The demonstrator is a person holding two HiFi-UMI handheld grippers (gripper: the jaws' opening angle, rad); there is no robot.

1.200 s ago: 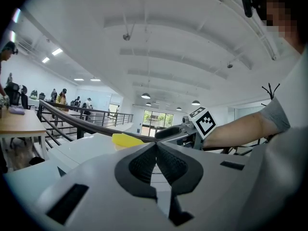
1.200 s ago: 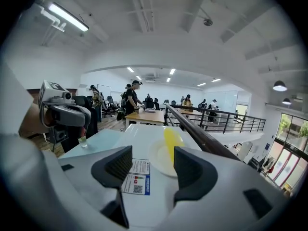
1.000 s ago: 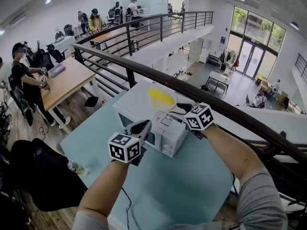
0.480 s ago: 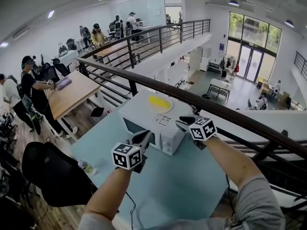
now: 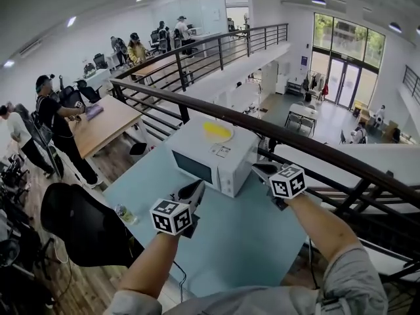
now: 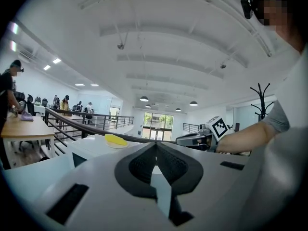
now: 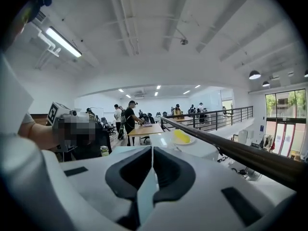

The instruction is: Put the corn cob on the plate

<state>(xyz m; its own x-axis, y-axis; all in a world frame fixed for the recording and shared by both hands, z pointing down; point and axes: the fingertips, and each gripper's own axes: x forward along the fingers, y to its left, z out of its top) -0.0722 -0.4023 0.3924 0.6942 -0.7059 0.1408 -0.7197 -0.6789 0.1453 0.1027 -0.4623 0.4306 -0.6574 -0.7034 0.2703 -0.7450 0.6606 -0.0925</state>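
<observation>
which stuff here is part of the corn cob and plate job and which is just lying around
Job:
corn cob, already on the plate
left gripper, shut, empty
right gripper, jaws closing, empty

Lying about:
microwave under the plate
water bottle at the table edge
black chair

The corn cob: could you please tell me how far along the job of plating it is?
It looks done: the corn cob lies on the plate on top of the microwave. Nothing is in hand: the left gripper and right gripper hover short of the microwave, jaws together and empty. Nothing appears left.
</observation>
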